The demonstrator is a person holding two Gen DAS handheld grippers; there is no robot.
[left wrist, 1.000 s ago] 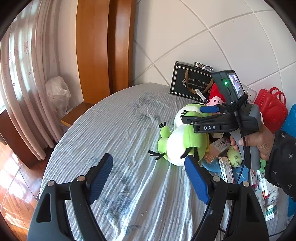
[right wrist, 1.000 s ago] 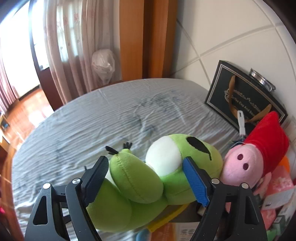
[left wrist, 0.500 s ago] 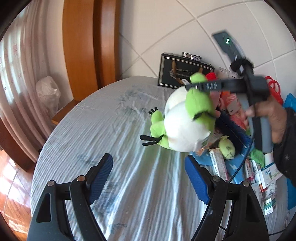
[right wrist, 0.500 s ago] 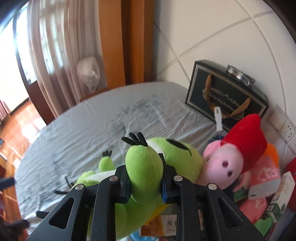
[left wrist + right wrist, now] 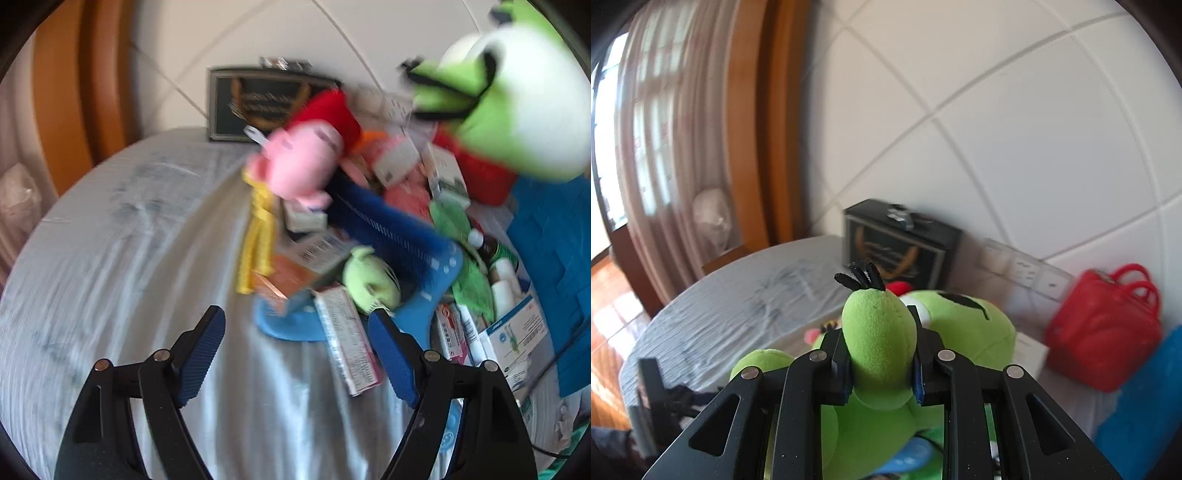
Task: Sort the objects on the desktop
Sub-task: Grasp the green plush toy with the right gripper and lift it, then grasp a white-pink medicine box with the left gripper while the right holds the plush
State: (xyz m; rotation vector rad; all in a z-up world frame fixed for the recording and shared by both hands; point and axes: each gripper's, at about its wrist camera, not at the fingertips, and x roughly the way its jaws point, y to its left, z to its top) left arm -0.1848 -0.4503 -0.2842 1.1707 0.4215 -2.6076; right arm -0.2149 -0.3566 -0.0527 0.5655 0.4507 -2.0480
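My right gripper (image 5: 881,373) is shut on a limb of the green and white plush toy (image 5: 882,343) and holds it up above the table. The same toy shows blurred at the top right of the left wrist view (image 5: 517,99). My left gripper (image 5: 295,354) is open and empty, low over the grey tablecloth (image 5: 129,258), just in front of a heap of small things: a pink and red plush pig (image 5: 306,162), a small green plush (image 5: 369,277), medicine boxes (image 5: 347,343) and a blue basket (image 5: 399,236).
A black gift box (image 5: 258,103) leans on the tiled wall at the back. A red bag (image 5: 1104,328) stands at the right by the wall sockets. A blue panel (image 5: 554,266) lies at the right. Curtains and a wooden door frame are at the left.
My right gripper closed on the green plush toy and lifted it up and to the right, off the heap. The left gripper swung right toward the heap and stayed open.
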